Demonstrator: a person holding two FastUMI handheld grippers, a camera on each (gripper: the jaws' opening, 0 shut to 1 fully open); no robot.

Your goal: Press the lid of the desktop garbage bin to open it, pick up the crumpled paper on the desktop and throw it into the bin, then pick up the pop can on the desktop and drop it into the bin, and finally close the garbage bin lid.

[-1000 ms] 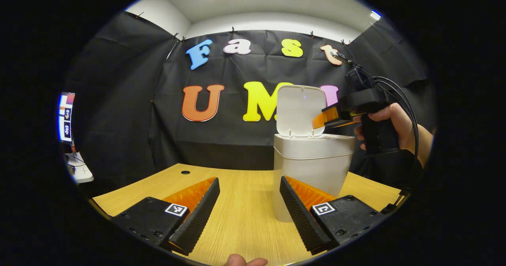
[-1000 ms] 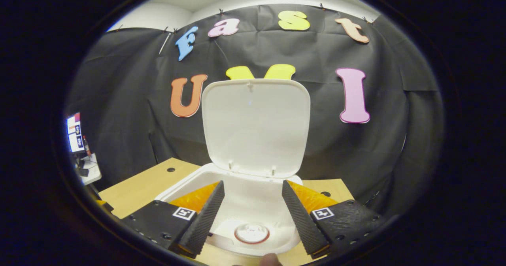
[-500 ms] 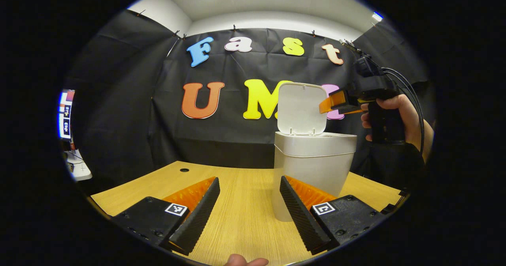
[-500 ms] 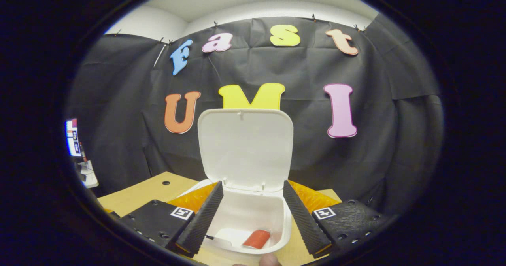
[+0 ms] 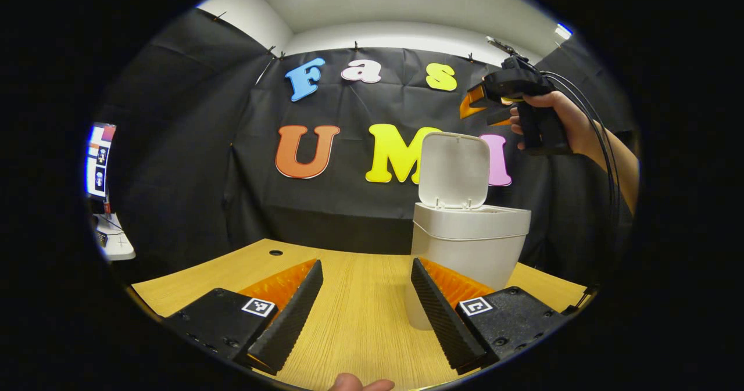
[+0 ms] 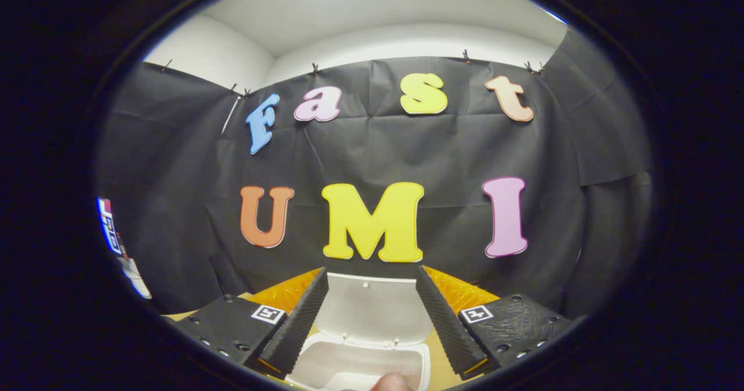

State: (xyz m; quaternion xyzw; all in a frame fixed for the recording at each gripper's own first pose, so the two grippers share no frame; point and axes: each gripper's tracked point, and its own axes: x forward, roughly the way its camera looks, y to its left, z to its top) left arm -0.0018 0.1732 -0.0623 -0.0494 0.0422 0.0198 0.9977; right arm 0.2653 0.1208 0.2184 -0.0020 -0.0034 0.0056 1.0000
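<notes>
Nothing I can read here: my claws' finger blocks each carry a small square black-and-white marker (image 5: 258, 307) with no words, the white bin (image 5: 471, 234) bears no legible label, and the screen (image 5: 99, 160) at the edge is too small.

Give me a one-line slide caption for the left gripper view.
Left gripper open low over the wooden desk; right gripper held high above the white bin, lid upright.
</notes>
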